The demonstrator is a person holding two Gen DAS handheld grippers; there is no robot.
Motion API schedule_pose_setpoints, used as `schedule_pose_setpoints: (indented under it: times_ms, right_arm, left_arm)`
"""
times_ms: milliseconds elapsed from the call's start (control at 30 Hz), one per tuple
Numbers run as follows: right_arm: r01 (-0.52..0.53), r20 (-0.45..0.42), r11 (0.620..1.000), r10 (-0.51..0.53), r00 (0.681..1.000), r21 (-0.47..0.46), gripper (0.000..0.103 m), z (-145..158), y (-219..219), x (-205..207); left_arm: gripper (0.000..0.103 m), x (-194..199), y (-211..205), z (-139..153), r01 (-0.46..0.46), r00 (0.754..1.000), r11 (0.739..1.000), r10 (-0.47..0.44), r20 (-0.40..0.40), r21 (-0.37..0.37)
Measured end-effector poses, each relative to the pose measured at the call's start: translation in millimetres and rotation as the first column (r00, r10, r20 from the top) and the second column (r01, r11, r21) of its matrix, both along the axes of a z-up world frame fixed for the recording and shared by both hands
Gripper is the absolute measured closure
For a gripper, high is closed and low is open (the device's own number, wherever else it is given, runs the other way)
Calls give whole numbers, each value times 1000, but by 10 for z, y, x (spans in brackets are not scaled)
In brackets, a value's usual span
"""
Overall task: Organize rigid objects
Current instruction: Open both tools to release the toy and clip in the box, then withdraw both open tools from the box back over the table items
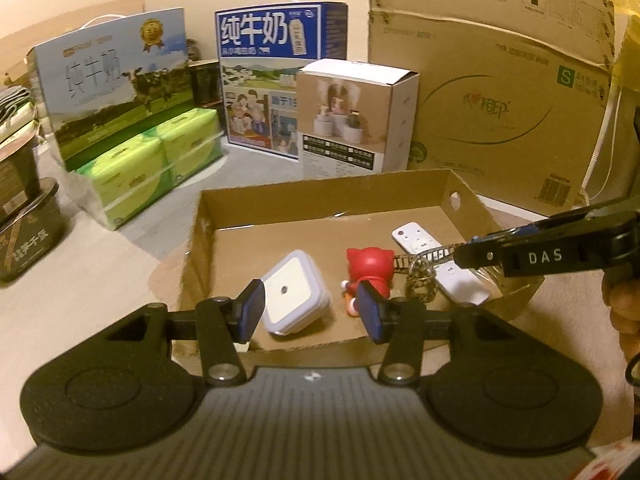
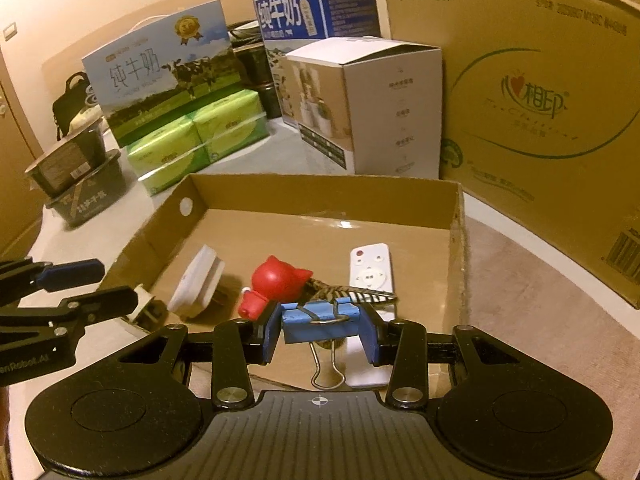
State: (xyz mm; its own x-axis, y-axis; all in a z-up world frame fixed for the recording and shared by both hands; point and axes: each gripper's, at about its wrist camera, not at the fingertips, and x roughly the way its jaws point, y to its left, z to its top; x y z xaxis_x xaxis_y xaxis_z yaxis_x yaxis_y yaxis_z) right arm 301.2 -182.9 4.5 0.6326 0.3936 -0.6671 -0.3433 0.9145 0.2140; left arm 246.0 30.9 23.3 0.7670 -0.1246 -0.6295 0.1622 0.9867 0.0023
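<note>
A: Describe the surface and background.

B: A pale counter carries a shallow open brown cardboard tray. Behind it stand two printed milk cartons, a white product box, green tissue packs and a large brown shipping carton.

A: Contents of the tray?

B: A white square plug-in night light lies at the left. A red plastic figurine with a striped strap lies in the middle. A white rectangular remote control lies at the right, its near end partly hidden.

A: State the right gripper's pose.

B: The right gripper points forward and downward, positioned over the tray's near edge. Its blue-padded fingers are pinching a blue binder clip by the clip's sides. One wire handle hangs down below the clip; the other lies flat against its top. The clip is held just above the strap and the near end of the remote.

A: And the left gripper?

B: The left gripper also tilts downward, at the tray's near-left edge. Its fingers are spread and hold nothing. In the left wrist view the night light appears in the gap between them, with no pad touching it. A small white item sits at the left fingertip; what it is cannot be determined.
</note>
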Motion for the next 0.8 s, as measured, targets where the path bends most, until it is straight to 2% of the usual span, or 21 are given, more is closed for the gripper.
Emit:
schedule_pose_setpoints:
  times_ms: [133,200,267,300,800]
  right_arm:
    - [-7,15,1000,7,1000,10,61,4,51,10]
    - [5,32,1000,-5,999,22,59,10,47,4]
    - [26,45,999,-28,999,38,34,31,16,-27]
    - [33,48,998,-35,998,49,33,43,-5,-51]
    - [78,43,995,-81,996,53,32,243,-165,-890]
  left_arm:
    - [56,-63,84,-11,-20,1000,1000,20,-4,-7]
    - [42,-89,122,-21,-35,999,999,35,-7,-10]
    - [39,-138,160,-22,-49,999,999,48,-6,-12]
    - [39,-173,178,-23,-52,999,999,52,-7,-13]
    - [31,-938,215,51,-111,994,993,110,-25,-45]
